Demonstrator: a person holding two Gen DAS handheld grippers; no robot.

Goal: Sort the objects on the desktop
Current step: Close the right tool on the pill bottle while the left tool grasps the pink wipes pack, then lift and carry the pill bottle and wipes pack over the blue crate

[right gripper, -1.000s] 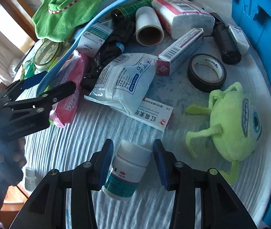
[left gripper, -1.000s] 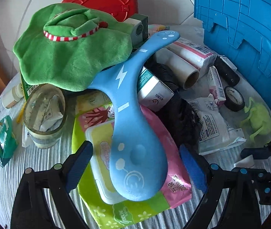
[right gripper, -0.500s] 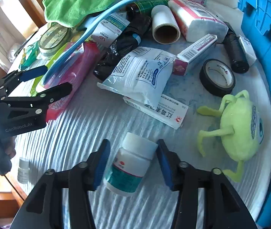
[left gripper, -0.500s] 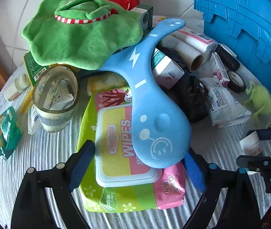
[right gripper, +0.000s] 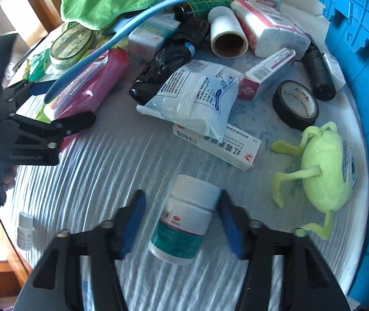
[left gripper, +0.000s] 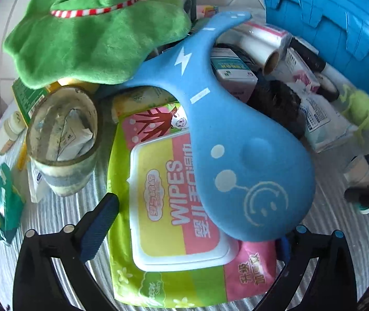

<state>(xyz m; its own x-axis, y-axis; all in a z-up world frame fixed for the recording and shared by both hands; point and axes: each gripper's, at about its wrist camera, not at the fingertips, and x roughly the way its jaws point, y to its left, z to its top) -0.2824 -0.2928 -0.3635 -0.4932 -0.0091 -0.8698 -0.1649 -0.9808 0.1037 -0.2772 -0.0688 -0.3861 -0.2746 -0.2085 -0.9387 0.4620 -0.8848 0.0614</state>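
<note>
- Big blue plastic crate (left gripper: pixel 340 13), upper right of the left wrist view, looks like the likely drop spot for sorted things – my guess.
- Green plush frog hat with red-white striped band (left gripper: pixel 93 31), upper left, sits larger in frame than a second ago; the camera has closed in on the pile.
- Long blue foam paddle with a smiley face and lightning bolt (left gripper: pixel 236 155) lies across the yellow-pink pack of wet wipes (left gripper: pixel 174 207); its round end now fills the frame centre.
- Left gripper (left gripper: pixel 192 228): jaws opening, spread wide round the paddle's round end and the wipes pack. The right pad is hidden under the paddle, so contact there is unclear; nothing clamped yet.
- Right gripper (right gripper: pixel 182 223): jaws closing round the white plastic medicine bottle with a teal label (right gripper: pixel 184 220), lower centre of the right wrist view, lying on the ribbed grey mat (right gripper: pixel 106 155). Right pad touches the cap; left pad shows a gap, so no full grip.
- Bottle has hardly shifted since a second ago.
- Meaning: two pickups about to start, nothing sorted yet.
</note>
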